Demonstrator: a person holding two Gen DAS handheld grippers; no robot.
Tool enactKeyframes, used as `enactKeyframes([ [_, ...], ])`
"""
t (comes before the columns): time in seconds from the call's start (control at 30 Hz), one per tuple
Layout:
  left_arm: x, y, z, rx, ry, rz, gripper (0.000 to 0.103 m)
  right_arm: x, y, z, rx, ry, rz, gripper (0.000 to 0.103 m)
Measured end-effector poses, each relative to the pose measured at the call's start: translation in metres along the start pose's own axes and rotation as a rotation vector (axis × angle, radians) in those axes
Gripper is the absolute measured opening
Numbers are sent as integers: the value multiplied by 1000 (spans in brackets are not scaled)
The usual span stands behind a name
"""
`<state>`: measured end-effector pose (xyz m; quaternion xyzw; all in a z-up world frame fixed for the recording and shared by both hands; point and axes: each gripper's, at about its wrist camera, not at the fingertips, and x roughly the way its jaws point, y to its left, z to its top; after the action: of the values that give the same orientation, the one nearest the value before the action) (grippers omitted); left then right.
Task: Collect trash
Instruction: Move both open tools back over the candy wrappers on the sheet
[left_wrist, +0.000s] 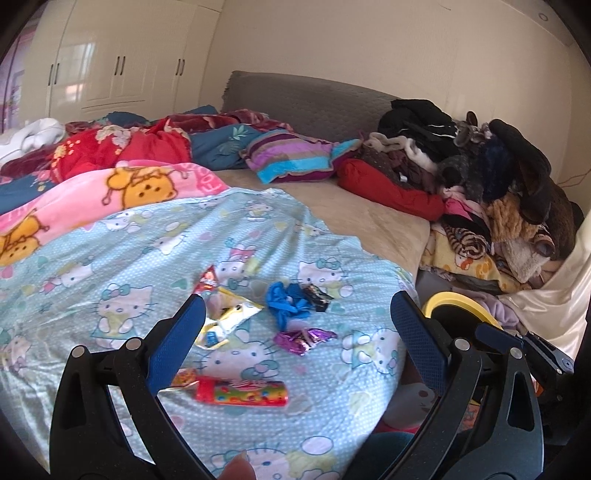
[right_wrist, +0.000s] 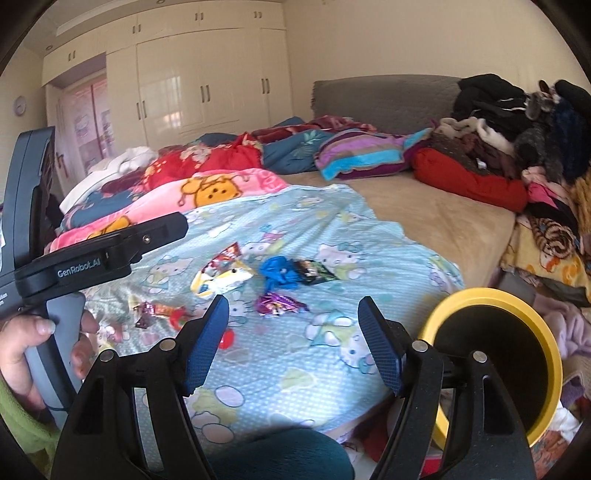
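Trash is being left scattered near the middle of the light blue cartoon-cat blanket (left_wrist: 110, 258): a white wrapper (left_wrist: 225, 321), a crumpled blue piece (left_wrist: 286, 302), a purple foil wrapper (left_wrist: 304, 338) and, nearest, a red candy tube (left_wrist: 242, 393). Both the left gripper (left_wrist: 295, 332) and the right gripper (right_wrist: 291, 339) are being held spread wide above the blanket, with nothing being pinched. A yellow-rimmed bin (right_wrist: 546, 354) is being kept at the right, beside the bed.

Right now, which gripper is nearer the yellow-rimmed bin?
Right. The right gripper has the yellow-rimmed bin close beside it on its right; the left gripper sits farther away, over the wrappers on the bed.
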<state>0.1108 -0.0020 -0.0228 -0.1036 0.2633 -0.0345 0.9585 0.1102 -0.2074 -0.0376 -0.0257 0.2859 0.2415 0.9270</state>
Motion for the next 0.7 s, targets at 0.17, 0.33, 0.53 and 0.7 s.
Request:
enactKeyframes([
  [0.17, -4, 17, 0, -27, -4, 22, 92, 11, 18, 1, -45, 20, 30, 70],
  [0.33, -9, 38, -2, -58, -3, 54, 92, 27, 38, -1, -98, 59, 70, 70],
  [0.53, -14, 71, -9, -105, 13, 101, 92, 48, 57, -5, -136, 103, 116, 70],
  [0.7, -14, 99, -22, -165, 50, 139, 92, 68, 71, -10, -167, 153, 153, 70],
])
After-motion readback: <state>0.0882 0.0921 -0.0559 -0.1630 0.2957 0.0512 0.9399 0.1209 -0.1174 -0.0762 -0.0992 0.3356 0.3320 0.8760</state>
